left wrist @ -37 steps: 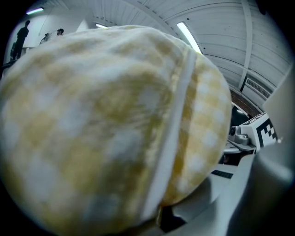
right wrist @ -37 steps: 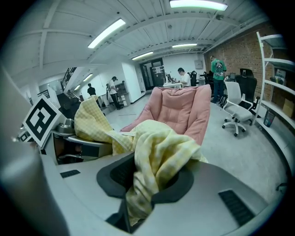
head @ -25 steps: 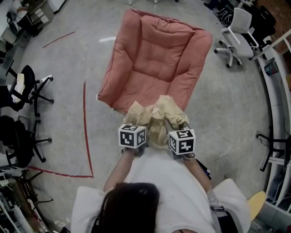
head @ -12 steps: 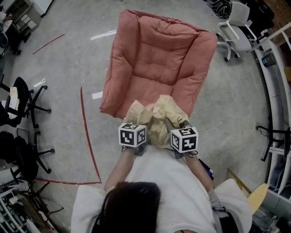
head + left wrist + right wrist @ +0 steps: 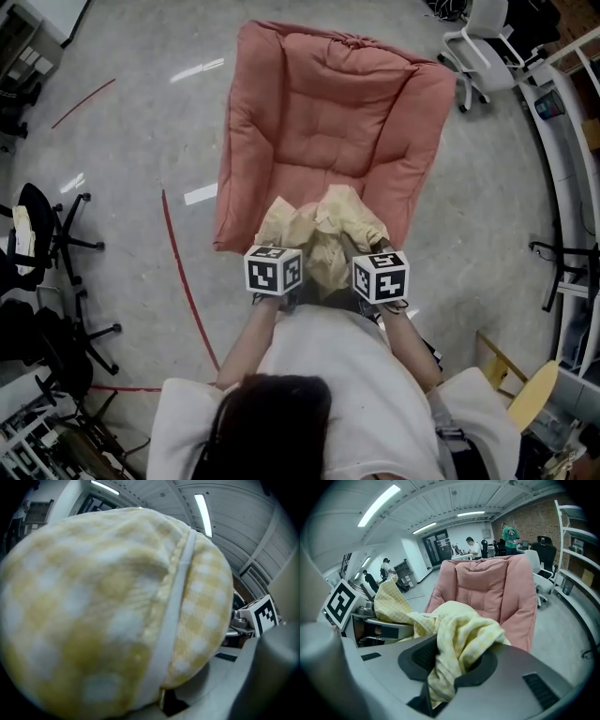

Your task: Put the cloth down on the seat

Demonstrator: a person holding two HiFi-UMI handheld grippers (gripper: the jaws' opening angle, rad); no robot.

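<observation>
A yellow-and-white checked cloth (image 5: 319, 228) hangs bunched between my two grippers, over the front edge of the pink padded chair (image 5: 333, 122). My left gripper (image 5: 278, 251) is shut on one end of the cloth, which fills the left gripper view (image 5: 117, 616) and hides the jaws. My right gripper (image 5: 452, 660) is shut on the other end; a fold of cloth (image 5: 459, 639) bulges up between its dark pads and drapes toward the left gripper (image 5: 370, 616). The chair's seat (image 5: 487, 592) lies just beyond. Both marker cubes show in the head view.
Grey floor with red tape lines (image 5: 183, 272) surrounds the chair. Black office chairs (image 5: 47, 234) stand at the left, a white one (image 5: 483, 37) at the upper right. Shelving (image 5: 579, 555) and people at desks (image 5: 473, 545) are in the background.
The pink chair has drawn slightly closer and shifted in the head view as the person steps toward it. Both grippers keep their hold on the cloth.
</observation>
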